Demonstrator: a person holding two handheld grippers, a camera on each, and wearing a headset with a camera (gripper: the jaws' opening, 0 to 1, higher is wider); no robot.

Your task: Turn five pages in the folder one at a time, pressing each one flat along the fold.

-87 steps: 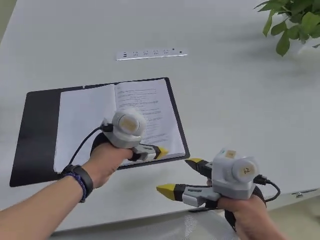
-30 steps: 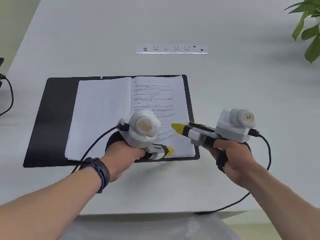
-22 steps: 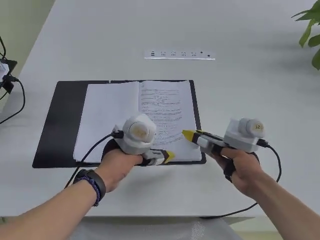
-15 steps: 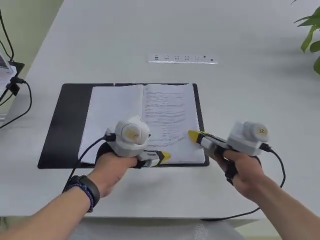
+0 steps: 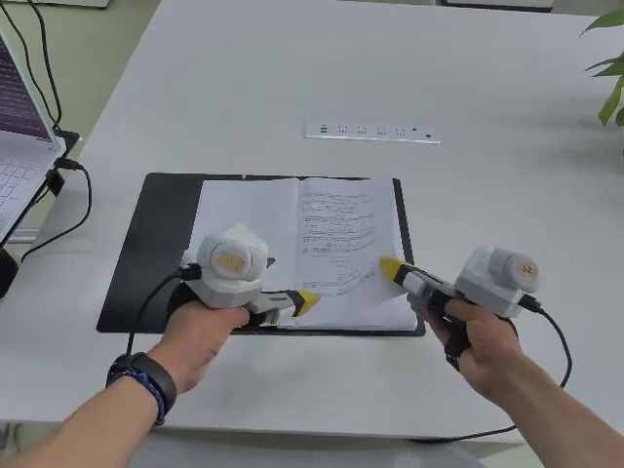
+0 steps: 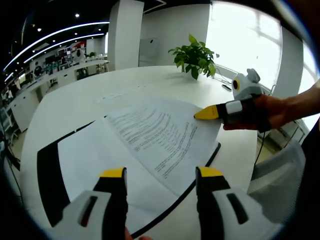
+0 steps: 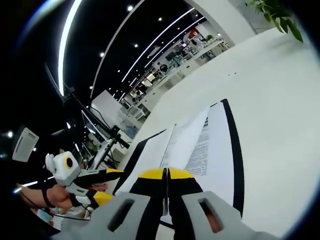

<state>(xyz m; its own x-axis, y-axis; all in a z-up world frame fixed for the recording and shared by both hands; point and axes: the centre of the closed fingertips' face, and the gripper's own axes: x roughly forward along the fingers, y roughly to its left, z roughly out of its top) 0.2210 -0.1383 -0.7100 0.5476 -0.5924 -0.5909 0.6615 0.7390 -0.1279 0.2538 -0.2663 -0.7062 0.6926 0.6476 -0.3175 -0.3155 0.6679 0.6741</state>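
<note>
My right claw (image 5: 391, 269) is clenched on 1 thin, floppy page (image 5: 336, 229), best held at the folder's (image 5: 146, 253) right edge, while my left claw (image 6: 161, 175) stands released at the folder's near edge.

1. A white table (image 5: 292, 58) spreads across the head view, pale and matte.
2. A white power strip (image 5: 371, 132) lies flat on it towards the far side, with a row of sockets along its top.
3. An open laptop (image 5: 18, 146) sits at the left edge, cut off by the frame.
4. A black cable (image 5: 89, 200) loops across the table beside the laptop.
5. Green leaves of a plant (image 5: 614, 96) reach in at the right edge; in the left gripper view the plant (image 6: 195, 56) stands on the far part of the table.
6. Behind it rise a white column (image 6: 122, 35) and long ceiling light strips (image 6: 55, 32).
</note>
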